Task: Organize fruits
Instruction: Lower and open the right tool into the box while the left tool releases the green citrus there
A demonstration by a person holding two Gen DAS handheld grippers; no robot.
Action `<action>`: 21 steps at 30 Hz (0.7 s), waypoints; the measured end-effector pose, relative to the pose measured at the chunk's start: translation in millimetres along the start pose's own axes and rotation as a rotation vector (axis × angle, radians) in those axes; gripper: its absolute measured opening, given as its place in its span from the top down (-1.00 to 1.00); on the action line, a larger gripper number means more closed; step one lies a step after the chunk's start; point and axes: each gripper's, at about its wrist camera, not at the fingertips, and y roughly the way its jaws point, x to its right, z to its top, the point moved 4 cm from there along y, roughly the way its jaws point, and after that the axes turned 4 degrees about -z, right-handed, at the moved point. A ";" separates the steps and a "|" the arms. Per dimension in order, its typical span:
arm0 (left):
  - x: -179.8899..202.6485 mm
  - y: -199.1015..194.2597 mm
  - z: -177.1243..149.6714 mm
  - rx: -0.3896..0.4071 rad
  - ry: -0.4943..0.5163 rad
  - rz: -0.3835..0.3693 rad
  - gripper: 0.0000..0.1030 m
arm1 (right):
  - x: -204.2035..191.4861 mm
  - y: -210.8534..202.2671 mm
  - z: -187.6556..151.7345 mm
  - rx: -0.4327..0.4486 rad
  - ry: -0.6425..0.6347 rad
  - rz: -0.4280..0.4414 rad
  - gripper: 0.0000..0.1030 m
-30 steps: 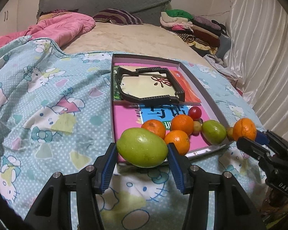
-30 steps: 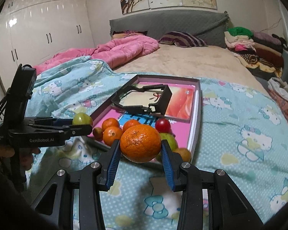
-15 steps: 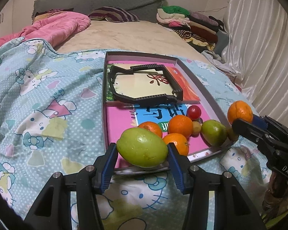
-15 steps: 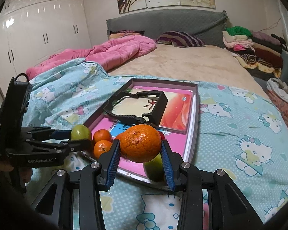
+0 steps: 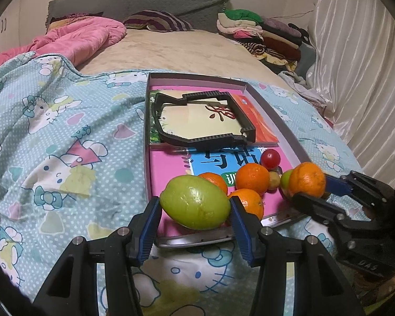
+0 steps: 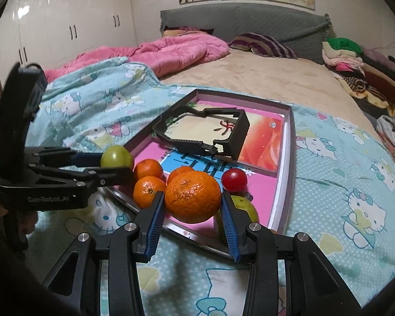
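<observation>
My left gripper (image 5: 194, 216) is shut on a large green fruit (image 5: 194, 205) and holds it over the near edge of the shallow box tray (image 5: 276, 115). My right gripper (image 6: 193, 210) is shut on a big orange (image 6: 193, 197) and holds it above the tray's (image 6: 291, 142) near corner. In the tray's near end lie three smaller oranges (image 5: 252, 177), a red cherry tomato (image 5: 270, 158), a small olive-coloured fruit (image 5: 274, 179) and a green fruit (image 6: 246, 206). The right gripper with its orange (image 5: 306, 179) shows in the left wrist view; the left gripper with the green fruit (image 6: 116, 156) shows in the right wrist view.
The tray rests on a Hello Kitty blanket (image 5: 65, 137) on a bed. A black plastic frame (image 5: 202, 115) lies over books in the tray's far half. A pink quilt (image 6: 176, 50) and folded clothes (image 5: 258, 31) lie further back. A curtain (image 5: 363, 65) hangs at the right.
Both grippers have moved in toward the tray with their fruit. The right gripper's orange now hangs over the tray's near corner, closer to the loose fruit.
</observation>
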 end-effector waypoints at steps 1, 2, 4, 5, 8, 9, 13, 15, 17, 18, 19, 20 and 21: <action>0.1 0.2 -0.2 0.000 0.002 0.000 -0.02 | -1.3 3.2 -0.3 -0.007 -0.005 -0.001 0.17; 0.3 0.4 -0.6 0.000 0.004 0.000 -0.02 | -1.9 5.2 -0.4 -0.009 -0.007 -0.001 0.17; 0.3 0.7 -0.2 0.000 0.003 -0.001 -0.02 | -3.9 8.3 -1.0 -0.012 -0.012 0.002 0.17; 0.2 0.6 -0.3 0.001 0.003 -0.001 -0.02 | -5.0 9.2 -1.2 -0.012 -0.016 0.002 0.17; 0.5 0.6 -0.6 0.003 0.001 -0.003 -0.02 | -5.9 11.0 -2.0 -0.014 -0.019 0.005 0.17; 0.6 0.8 -0.6 0.002 0.002 -0.002 -0.02 | -5.9 12.2 -2.7 -0.017 -0.019 0.004 0.17; 0.4 0.6 -0.6 0.003 0.001 -0.003 -0.02 | -6.6 14.8 -3.6 -0.019 -0.019 0.007 0.17; 0.3 0.7 -0.6 0.003 0.001 -0.003 -0.02 | -7.3 15.3 -4.1 -0.020 -0.019 0.009 0.17; 0.3 0.8 -0.6 0.003 0.000 -0.004 -0.02 | -7.7 15.9 -4.3 -0.021 -0.020 0.009 0.17; 0.2 0.6 -0.7 0.002 0.000 -0.004 -0.02 | -8.2 16.7 -4.8 -0.022 -0.022 0.009 0.17; 0.3 0.7 -0.8 0.002 0.001 -0.004 -0.02 | -8.5 17.6 -5.0 -0.023 -0.022 0.009 0.17; 0.6 1.1 -0.8 0.003 0.001 -0.003 -0.02 | -8.9 18.1 -5.2 -0.024 -0.023 0.010 0.17; 0.0 0.6 -0.7 0.003 0.000 -0.003 -0.02 | -9.3 18.7 -5.6 -0.027 -0.024 0.011 0.17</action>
